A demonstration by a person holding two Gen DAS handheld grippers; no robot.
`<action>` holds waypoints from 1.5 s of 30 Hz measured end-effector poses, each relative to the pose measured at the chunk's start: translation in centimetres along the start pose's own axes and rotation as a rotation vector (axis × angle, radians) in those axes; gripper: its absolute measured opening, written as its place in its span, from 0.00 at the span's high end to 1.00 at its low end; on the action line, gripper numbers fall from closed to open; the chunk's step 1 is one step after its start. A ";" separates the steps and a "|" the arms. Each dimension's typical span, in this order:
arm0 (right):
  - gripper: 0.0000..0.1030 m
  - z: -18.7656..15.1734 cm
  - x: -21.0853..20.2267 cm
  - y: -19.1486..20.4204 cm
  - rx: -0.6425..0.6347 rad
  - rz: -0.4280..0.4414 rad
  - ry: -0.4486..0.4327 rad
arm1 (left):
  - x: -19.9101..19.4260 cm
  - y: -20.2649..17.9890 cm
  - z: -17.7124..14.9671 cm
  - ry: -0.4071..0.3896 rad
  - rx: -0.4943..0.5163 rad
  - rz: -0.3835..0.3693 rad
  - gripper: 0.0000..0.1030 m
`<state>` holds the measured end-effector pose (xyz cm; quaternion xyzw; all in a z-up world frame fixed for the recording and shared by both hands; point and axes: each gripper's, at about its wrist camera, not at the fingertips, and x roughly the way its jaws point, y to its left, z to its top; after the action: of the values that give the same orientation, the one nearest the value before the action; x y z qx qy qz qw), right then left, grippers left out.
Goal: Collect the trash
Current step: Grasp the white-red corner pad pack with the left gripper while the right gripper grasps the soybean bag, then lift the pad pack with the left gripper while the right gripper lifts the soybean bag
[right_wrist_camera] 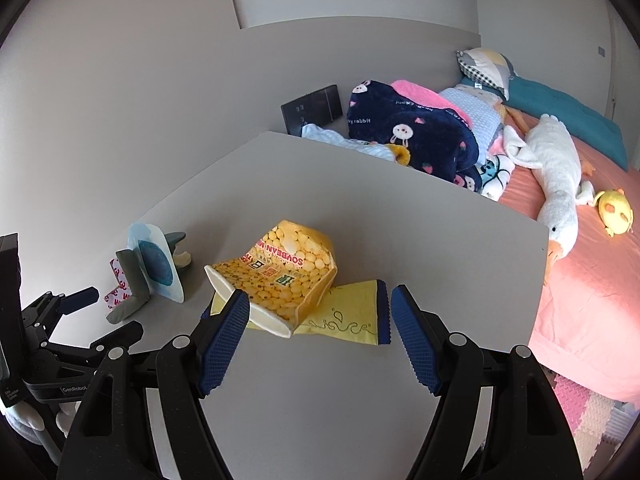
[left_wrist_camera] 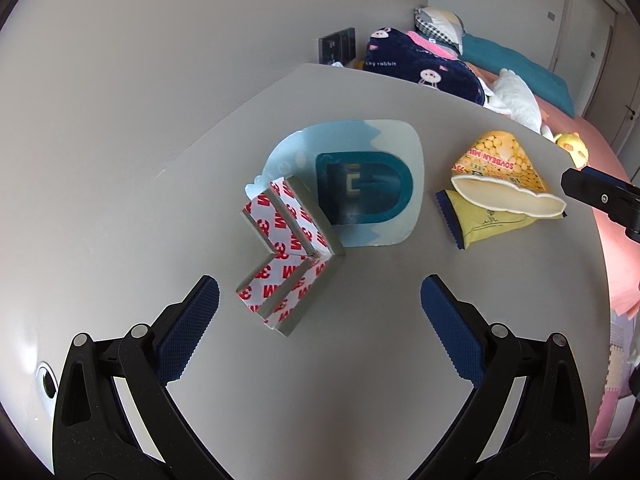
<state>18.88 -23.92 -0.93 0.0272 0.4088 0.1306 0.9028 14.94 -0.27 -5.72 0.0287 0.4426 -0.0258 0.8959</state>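
Crumpled yellow soybean-milk bag (right_wrist_camera: 288, 276) atop flat yellow wrapper (right_wrist_camera: 352, 316), grey table (right_wrist_camera: 400, 208); bed (right_wrist_camera: 592, 248) behind. Left tool (left_wrist_camera: 320, 300), right tool (right_wrist_camera: 320, 312) both released, empty.

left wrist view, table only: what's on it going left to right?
L-shaped foam corner guard with red-printed tape backing → clear blister pack with teal insert → yellow soybean milk bag → tip of the right tool at the frame's right edge.
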 end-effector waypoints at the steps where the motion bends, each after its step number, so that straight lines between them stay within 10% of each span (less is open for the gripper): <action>1: 0.28 0.3 0.3 0.0 -0.002 0.004 0.001 | 0.2 0.1 0.1 0.002 -0.001 0.001 0.05; 13: 0.28 2.6 4.7 -0.1 -0.048 0.035 0.044 | 2.8 0.9 1.2 0.033 -0.006 0.004 0.06; 22: 0.42 2.6 7.8 0.6 -0.111 0.077 0.098 | 3.7 1.2 1.4 0.045 0.005 -0.010 0.36; 45: 0.62 1.6 3.3 1.2 -0.092 0.100 0.069 | 1.4 0.0 0.8 0.026 0.025 0.029 0.49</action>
<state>21.91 -21.83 -2.12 0.0013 0.4314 0.1950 0.8808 16.40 -0.39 -6.37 0.0465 0.4532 -0.0181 0.8900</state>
